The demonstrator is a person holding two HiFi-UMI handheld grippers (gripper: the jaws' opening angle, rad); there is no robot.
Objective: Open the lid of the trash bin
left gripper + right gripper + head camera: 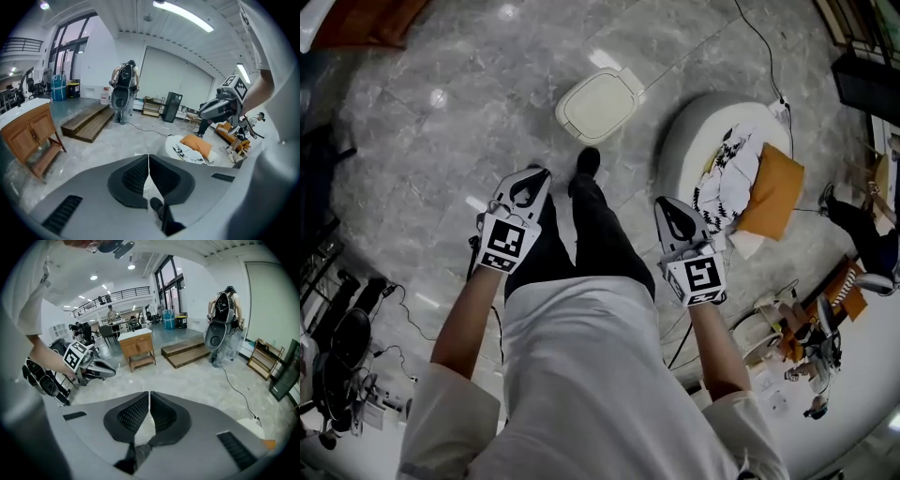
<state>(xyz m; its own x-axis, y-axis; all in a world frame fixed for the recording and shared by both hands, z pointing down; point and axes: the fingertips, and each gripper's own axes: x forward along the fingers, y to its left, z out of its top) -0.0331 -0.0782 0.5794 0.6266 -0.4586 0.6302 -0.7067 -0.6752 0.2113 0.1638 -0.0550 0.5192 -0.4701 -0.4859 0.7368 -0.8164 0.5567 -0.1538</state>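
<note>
The trash bin (pixel 598 103) stands on the grey marble floor ahead of my feet, its rounded white lid down. My left gripper (pixel 532 180) hangs at thigh height, short of the bin and to its left, jaws shut with nothing between them. My right gripper (pixel 671 210) hangs on the other side of my legs, also shut and empty, below and right of the bin. In the left gripper view the jaws (pixel 148 161) meet in a thin seam, with a sliver of white and my black shoe (pixel 157 205) showing beyond. The right gripper view shows its jaws (pixel 149 399) closed too.
A round white cushion (pixel 694 127) with a patterned cloth and an orange pillow (pixel 772 192) lies right of the bin. A black cable (pixel 766 52) runs across the floor. A wooden cabinet (pixel 30 133) and wooden steps (pixel 89 123) stand further off. Equipment clutters both sides.
</note>
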